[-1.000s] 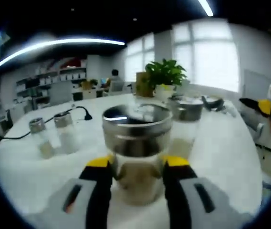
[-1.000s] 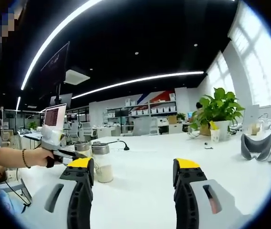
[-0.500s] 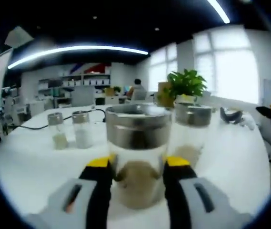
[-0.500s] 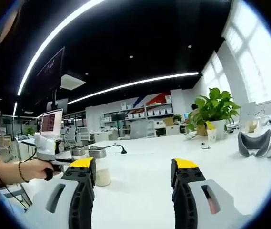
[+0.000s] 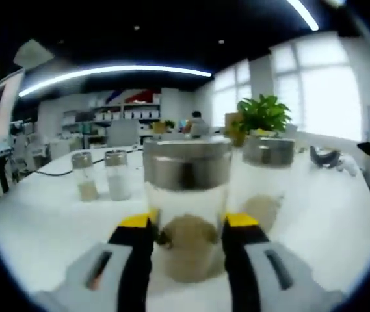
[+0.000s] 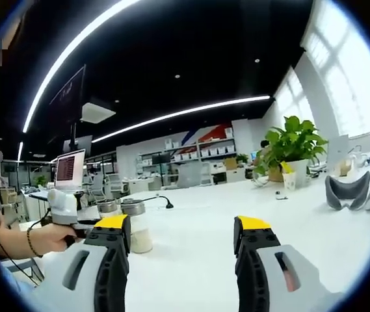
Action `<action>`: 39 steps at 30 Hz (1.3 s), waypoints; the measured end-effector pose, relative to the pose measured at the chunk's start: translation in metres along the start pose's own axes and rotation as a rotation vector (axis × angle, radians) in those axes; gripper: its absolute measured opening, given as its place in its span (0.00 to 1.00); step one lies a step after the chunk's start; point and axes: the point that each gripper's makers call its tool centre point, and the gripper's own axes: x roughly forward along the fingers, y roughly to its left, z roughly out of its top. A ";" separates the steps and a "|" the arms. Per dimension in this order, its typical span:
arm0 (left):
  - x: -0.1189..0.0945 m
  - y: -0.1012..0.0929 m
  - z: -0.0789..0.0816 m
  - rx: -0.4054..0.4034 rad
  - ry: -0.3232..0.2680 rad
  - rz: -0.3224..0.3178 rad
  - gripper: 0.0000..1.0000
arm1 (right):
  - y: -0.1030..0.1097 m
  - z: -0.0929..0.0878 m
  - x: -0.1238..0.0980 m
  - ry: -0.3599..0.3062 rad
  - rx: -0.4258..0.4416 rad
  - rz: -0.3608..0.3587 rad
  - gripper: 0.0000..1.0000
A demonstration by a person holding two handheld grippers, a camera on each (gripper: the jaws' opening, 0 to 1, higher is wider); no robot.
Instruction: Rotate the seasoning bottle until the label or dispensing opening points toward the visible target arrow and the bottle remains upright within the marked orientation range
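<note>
In the left gripper view a glass seasoning bottle (image 5: 186, 195) with a steel lid and brownish powder stands upright between the yellow-tipped jaws of my left gripper (image 5: 186, 224), which is shut on it. A second steel-lidded bottle (image 5: 266, 175) stands just behind it to the right. In the right gripper view my right gripper (image 6: 185, 227) is open over the white table (image 6: 191, 260), nothing between its jaws. The left gripper (image 6: 64, 208), held in a hand, comes in at the left of that view.
Two small shakers (image 5: 100, 175) stand to the left on the white table (image 5: 35, 227); in the right gripper view they appear as small shakers (image 6: 132, 224) behind the left jaw. A potted plant (image 6: 289, 153), a black cable (image 6: 162, 201) and a grey headset (image 6: 347, 192) lie farther off.
The left gripper view has levelled from a downward tilt to a side-on look at the held bottle. The right gripper has barely moved and stays open.
</note>
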 end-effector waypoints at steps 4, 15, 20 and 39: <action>-0.003 -0.008 -0.010 -0.018 0.035 -0.029 0.78 | 0.000 0.002 -0.001 -0.006 -0.019 -0.008 0.65; -0.017 -0.001 0.003 0.037 -0.024 -0.425 0.75 | 0.000 -0.001 -0.001 -0.002 -0.006 -0.005 0.65; -0.015 0.001 0.016 0.063 -0.082 -0.631 0.77 | 0.003 -0.003 0.001 0.008 -0.007 0.006 0.65; -0.007 -0.014 0.055 -0.016 -0.160 -0.976 0.77 | 0.010 0.011 0.002 -0.068 0.012 0.069 0.67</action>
